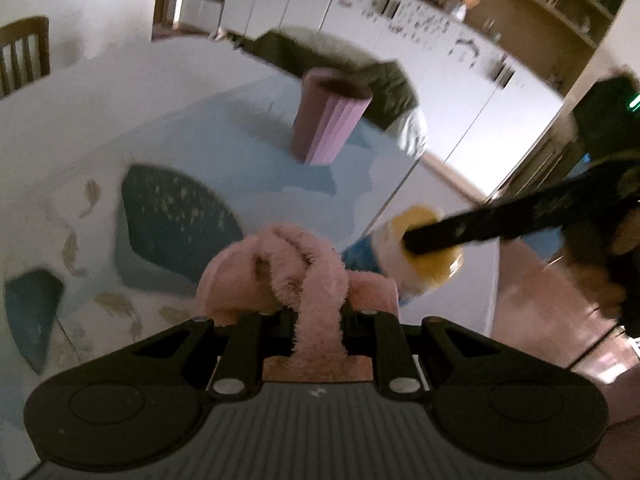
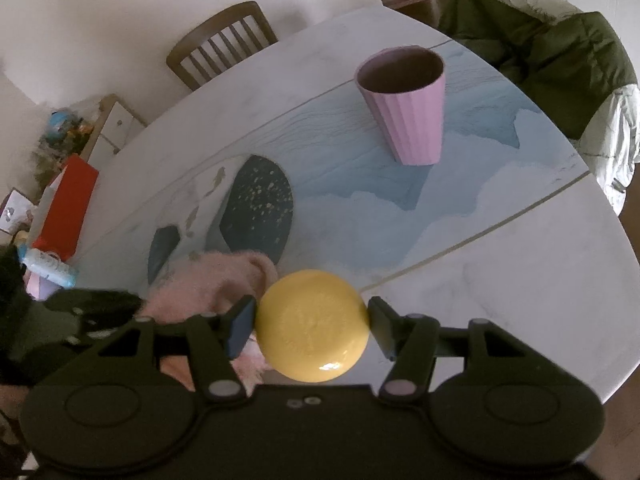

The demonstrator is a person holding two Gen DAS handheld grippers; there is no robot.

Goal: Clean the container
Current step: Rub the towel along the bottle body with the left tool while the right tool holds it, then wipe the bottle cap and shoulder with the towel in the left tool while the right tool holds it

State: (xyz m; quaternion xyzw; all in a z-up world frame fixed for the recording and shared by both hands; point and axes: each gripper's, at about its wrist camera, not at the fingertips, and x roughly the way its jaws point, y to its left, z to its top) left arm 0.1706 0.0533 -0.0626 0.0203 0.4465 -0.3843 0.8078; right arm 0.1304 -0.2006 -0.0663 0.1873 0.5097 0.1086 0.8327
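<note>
My left gripper (image 1: pixel 316 314) is shut on a fluffy pink cloth (image 1: pixel 288 268), which bunches up in front of its fingers just above the table. My right gripper (image 2: pixel 312 326) is shut on a small container with a round yellow end (image 2: pixel 312 332) that faces the camera. In the left wrist view that container (image 1: pixel 430 266) shows a blue and white body, just right of the cloth, with a right finger (image 1: pixel 480 220) across its yellow end. The cloth (image 2: pixel 212 280) lies close to the container's left side; whether they touch I cannot tell. A pink ribbed cup (image 2: pixel 408 108) stands upright farther back.
The round table (image 2: pixel 520 260) has a blue and white printed top with dark patches. A wooden chair (image 2: pixel 224 44) stands at the far side, and a green jacket (image 2: pixel 540 40) hangs over another seat at the right. A red box (image 2: pixel 68 208) and clutter sit off the left edge.
</note>
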